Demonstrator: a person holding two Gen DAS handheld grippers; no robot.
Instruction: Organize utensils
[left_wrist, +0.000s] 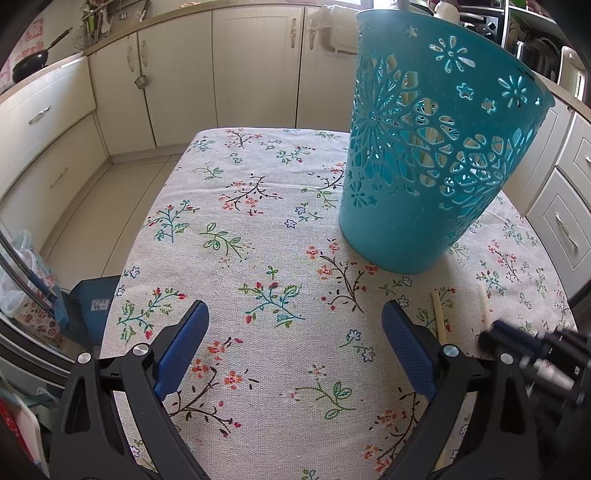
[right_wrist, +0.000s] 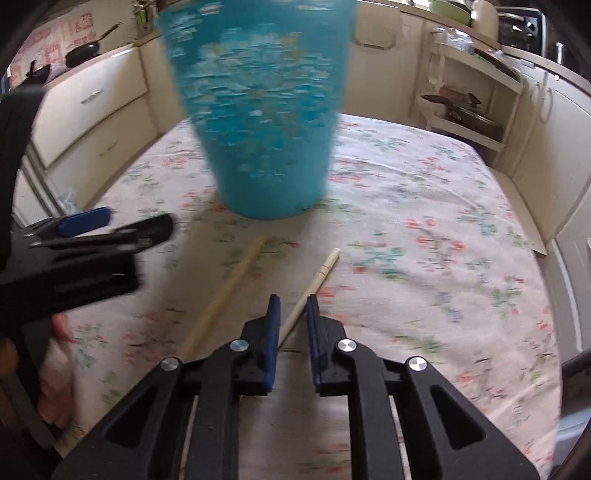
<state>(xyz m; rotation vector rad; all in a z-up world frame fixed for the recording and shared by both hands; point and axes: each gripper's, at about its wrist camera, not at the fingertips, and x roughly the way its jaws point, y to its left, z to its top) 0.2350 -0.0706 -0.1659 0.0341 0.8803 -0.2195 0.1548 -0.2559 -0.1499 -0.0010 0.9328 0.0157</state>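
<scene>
Two chopsticks lie on the bench (right_wrist: 424, 177), on a floral cloth. The right chopstick (right_wrist: 317, 277) runs from the right gripper (right_wrist: 293, 302) toward 1 o'clock; its near part sits between the fingers. The left chopstick (right_wrist: 229, 284) lies just beside it at 11 o'clock, roughly parallel and apart from it. The basket (left_wrist: 436, 147), a teal perforated bin, stands at 12 o'clock beyond both sticks; pale utensils already show through its holes.

Right gripper: the fingers are narrowed to a slim gap around the right chopstick. Motion blur hides whether the pads touch it, so a firm hold cannot be confirmed.

Left gripper (left_wrist: 295, 314): the fingers are spread wide and hold nothing. It hangs over bare cloth, with the basket at 1 o'clock.

Step in hand, by judgement: pickup of the right chopstick for transfer to the basket.

Next move requirements:
- Close fully on the stick before lifting; a thin round stick may roll or pivot in the pads.
- Raise it above the basket rim and tip it end-down.
- Release over the opening, then return for the left chopstick.
</scene>
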